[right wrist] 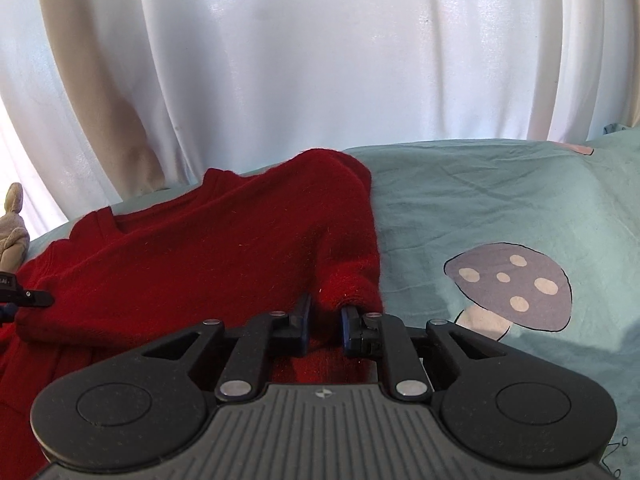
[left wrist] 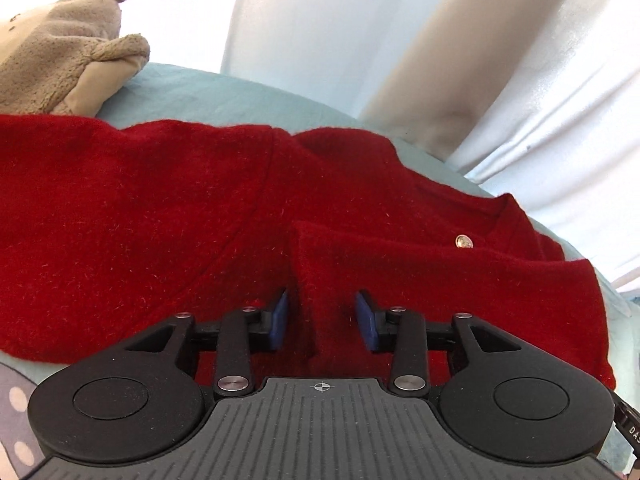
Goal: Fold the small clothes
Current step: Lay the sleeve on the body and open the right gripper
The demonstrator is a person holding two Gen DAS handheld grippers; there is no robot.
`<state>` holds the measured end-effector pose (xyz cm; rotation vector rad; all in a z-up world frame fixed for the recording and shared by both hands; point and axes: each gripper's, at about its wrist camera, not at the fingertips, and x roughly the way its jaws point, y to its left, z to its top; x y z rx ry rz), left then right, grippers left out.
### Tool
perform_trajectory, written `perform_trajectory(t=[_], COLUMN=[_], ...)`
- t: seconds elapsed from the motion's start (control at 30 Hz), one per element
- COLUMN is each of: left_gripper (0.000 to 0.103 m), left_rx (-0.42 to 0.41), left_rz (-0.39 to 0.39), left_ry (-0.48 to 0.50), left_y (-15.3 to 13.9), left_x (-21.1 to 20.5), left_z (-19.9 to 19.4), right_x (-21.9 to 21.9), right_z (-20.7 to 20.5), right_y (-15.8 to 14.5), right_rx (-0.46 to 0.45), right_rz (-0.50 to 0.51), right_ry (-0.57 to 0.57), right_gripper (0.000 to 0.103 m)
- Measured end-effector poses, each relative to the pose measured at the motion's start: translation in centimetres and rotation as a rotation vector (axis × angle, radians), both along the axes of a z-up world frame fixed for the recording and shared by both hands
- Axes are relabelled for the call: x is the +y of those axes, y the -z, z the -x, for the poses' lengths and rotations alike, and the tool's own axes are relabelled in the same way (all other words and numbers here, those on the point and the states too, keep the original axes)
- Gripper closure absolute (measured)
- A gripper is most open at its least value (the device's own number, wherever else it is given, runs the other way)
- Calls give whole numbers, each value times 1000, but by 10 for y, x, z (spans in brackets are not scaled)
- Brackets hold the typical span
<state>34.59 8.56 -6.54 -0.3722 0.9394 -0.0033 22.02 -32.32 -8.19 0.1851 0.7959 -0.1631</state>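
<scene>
A red knitted cardigan with a gold button lies spread on a light blue bed sheet. My left gripper is open and low over it. A raised fold of the red knit stands between its blue pads, and the right pad is apart from the fold. In the right wrist view the cardigan lies to the left, with one sleeve running down its right side. My right gripper is shut on the end of that sleeve, which bunches just beyond the fingertips.
A beige plush toy sits at the sheet's far left, behind the cardigan. White curtains hang behind the bed. The sheet to the right of the sleeve carries a mushroom print. A black piece of the other tool pokes in at the left edge.
</scene>
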Motion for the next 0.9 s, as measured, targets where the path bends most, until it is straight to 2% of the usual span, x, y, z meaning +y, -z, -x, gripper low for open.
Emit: perform_trajectory(t=[0.07,0.1,0.13,0.2,0.3,0.47,0.67,0.73,0.83,0.9], left_gripper=[41,28,20,16,9,9,9,9,9,9], left_rx=[-19,-26,-33,-37,-18,-1,6,8,-16,-69], left_rz=[6,7,12,34,43,-11,-45,-47,-15,16], left_ry=[-32,-62,-91,-129,-135,-103,-76,-77,-121,-201], left_y=[-6,-7,-8,-9,-9,-10,-8,-9,-15,-20], left_x=[9,16,22,33,41,36,31,35,57,87], left_z=[8,12,16,24,30,34,37,39,47,58], right_x=[7,11,15,25,47,78,116,127,126,122], right_z=[7,10,10,7,-8,-31,-60,-60,-56,-49], right_y=[-10,-14,-19,-24,-22,-14,18,21,15,10], right_rx=[-17,-28,-39,-62,-53,-52,44,35,43,40], right_rz=[26,44,61,83,91,120,181,220,186,154], right_ry=[-23,-35,-43,-73,-126,-182,-277,-300,-308,-308], right_gripper=[85,85,85,85,84,84,83,83,81,71])
